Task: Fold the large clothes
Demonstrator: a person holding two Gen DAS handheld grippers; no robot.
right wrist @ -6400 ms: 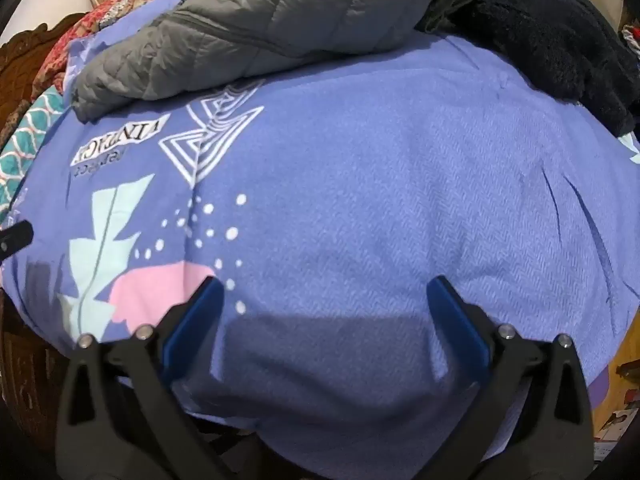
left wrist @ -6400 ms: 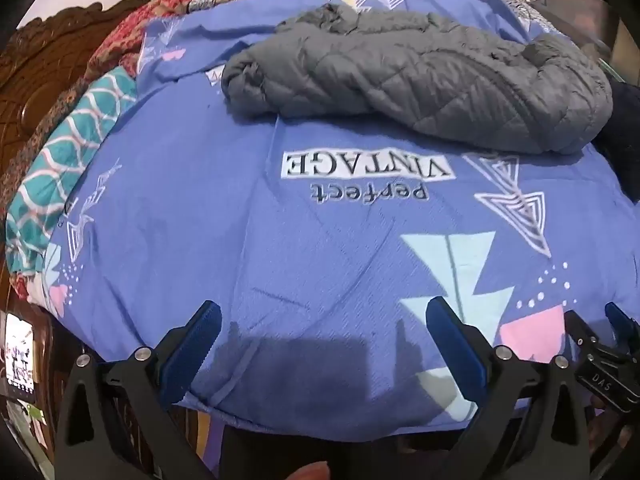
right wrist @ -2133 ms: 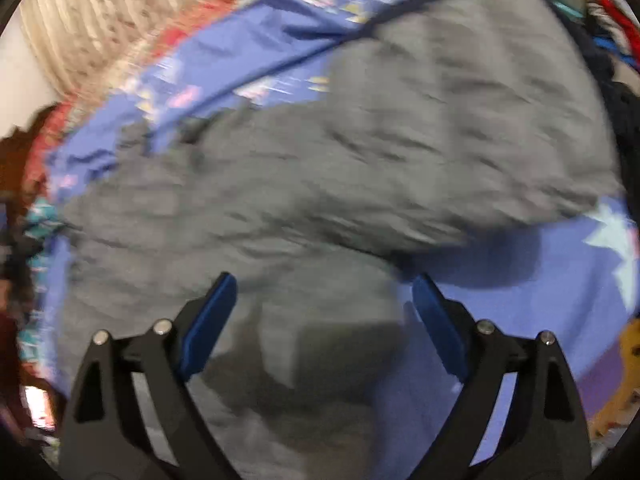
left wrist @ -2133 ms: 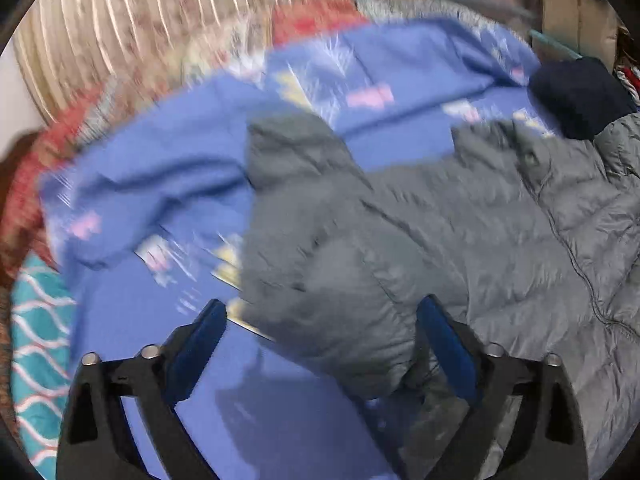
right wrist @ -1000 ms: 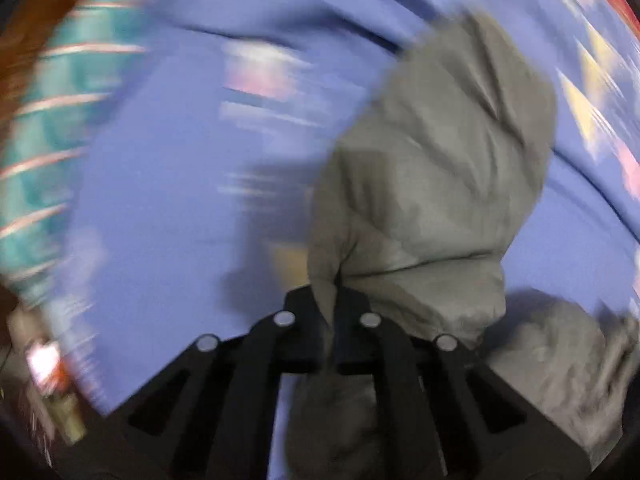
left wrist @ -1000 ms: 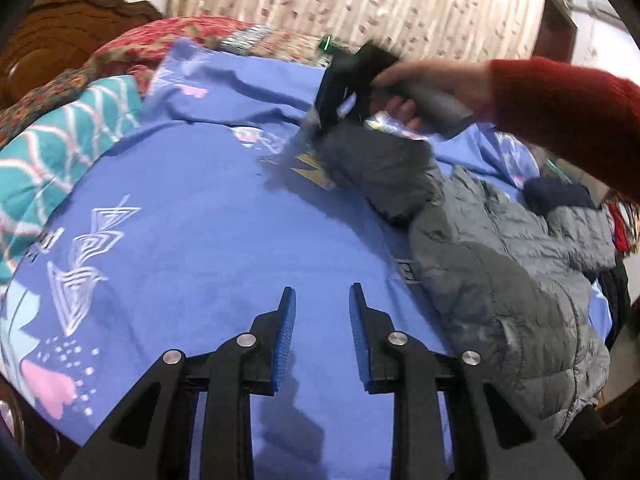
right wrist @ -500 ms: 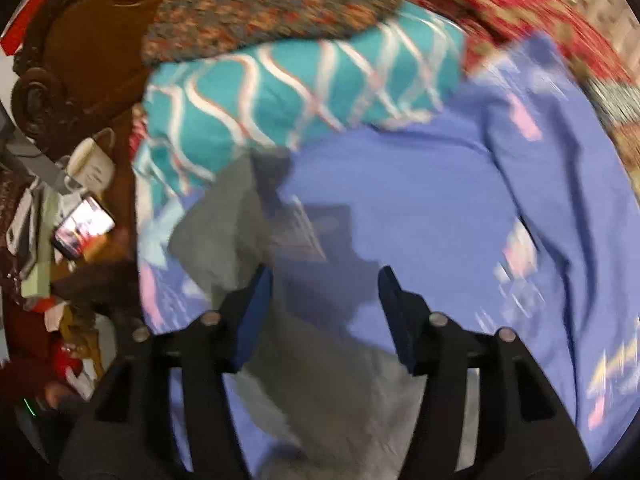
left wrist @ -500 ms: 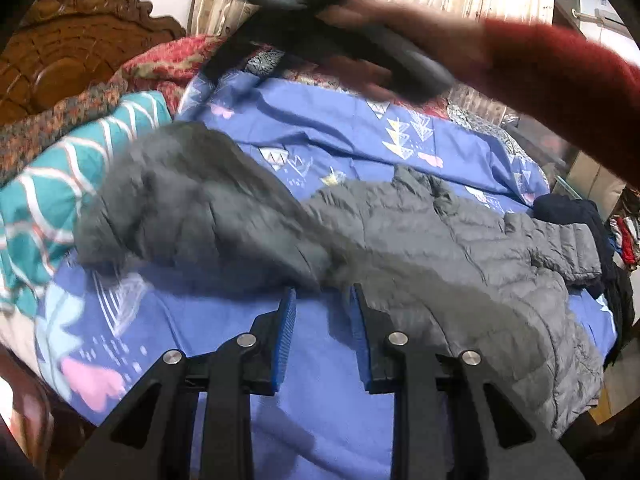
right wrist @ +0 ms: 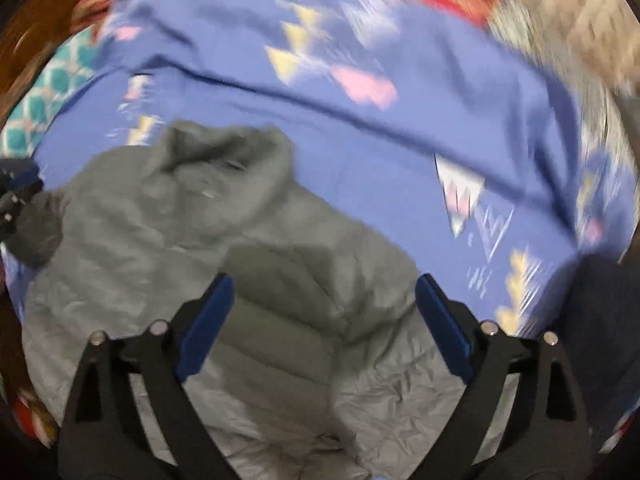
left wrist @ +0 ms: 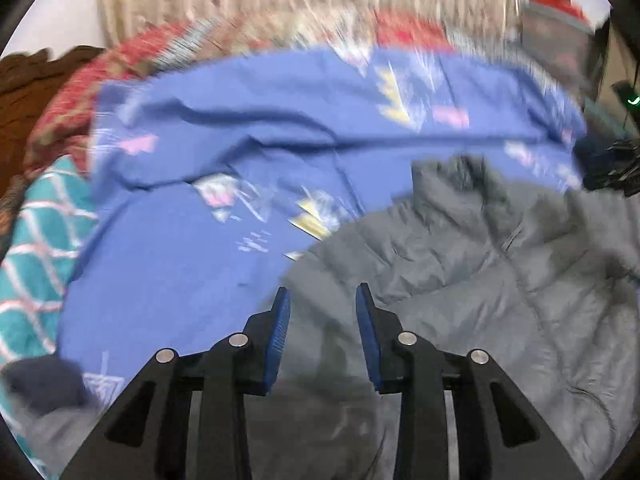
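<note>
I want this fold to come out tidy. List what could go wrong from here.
1. The grey puffer jacket lies rumpled, collar bunched; folding now may trap creases.
2. Both the left gripper and right gripper are opening with nothing gripped.
3. The blue sheet could get pinched along.

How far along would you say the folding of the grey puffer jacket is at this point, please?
Done: the grey puffer jacket lies spread on the blue bedsheet, collar up. In hand: nothing; the left claw and right claw are both opening above it. Left: every fold.
</note>
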